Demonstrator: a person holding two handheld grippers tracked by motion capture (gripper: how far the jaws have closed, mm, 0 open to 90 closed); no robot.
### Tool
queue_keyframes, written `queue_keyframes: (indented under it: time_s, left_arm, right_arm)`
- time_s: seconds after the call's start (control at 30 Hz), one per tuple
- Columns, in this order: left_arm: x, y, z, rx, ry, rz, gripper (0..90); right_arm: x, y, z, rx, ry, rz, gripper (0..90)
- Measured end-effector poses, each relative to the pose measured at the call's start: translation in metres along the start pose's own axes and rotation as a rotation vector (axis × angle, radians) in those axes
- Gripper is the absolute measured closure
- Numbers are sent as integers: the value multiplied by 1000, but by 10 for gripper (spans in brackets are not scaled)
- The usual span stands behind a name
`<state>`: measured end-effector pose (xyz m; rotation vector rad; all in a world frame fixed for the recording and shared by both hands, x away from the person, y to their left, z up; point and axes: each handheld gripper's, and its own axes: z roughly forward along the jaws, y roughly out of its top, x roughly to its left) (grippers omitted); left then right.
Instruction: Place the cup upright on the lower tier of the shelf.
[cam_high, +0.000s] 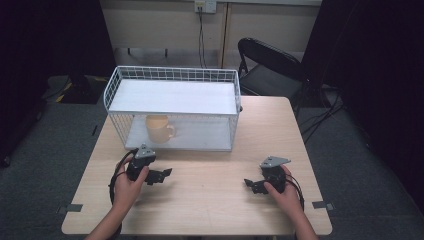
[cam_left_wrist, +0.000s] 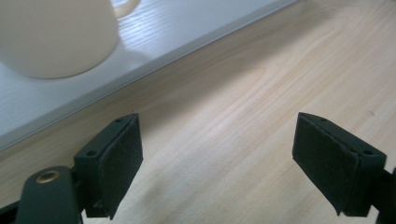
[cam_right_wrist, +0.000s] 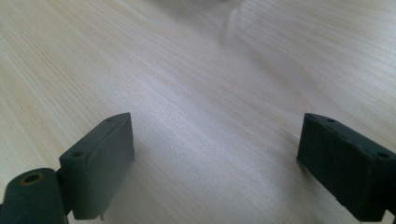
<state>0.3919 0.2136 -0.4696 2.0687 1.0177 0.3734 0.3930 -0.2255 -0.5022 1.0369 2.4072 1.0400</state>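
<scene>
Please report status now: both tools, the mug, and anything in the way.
Left tool open, empty, low over table. Right tool open, empty. Mug upright on lower level of wire shelf, handle right. Nothing blocks the shelf's front.

A: How many cups?
B: One pale yellow ceramic mug with a handle (cam_high: 159, 128), ahead of the left claw.

A: Racks?
B: One white wire two-tier shelf rack (cam_high: 172, 75), beyond both claws.

A: And the claws themselves?
B: Two black two-jaw handheld grippers: left (cam_high: 165, 174), right (cam_high: 248, 183), each in one hand.

A: Furniture?
B: One light wooden rectangular table (cam_high: 210, 200) beneath the claws, and one black folding chair (cam_high: 270, 65) far past the right claw.
</scene>
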Motion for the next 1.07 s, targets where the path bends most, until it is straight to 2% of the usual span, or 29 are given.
queue_keyframes:
  time_s: [0.13,0.27,0.7,0.73,0.93,1.07]
  left_arm:
    - [-4,-2,4,11,-18,16,160]
    - [-10,-4,7,29,-36,59,160]
    - [-24,-7,17,62,-83,92,160]
    - [-25,-6,17,64,-81,104,160]
    - [-28,-5,17,59,-77,114,161]
    - [-26,-6,16,63,-63,104,162]
  right_arm:
    - [0,0,0,0,0,0,102]
    - [0,0,0,0,0,0,102]
    - [0,0,0,0,0,0,102]
    - [0,0,0,0,0,0,102]
    - [0,0,0,0,0,0,102]
    - [0,0,0,0,2,-1,102]
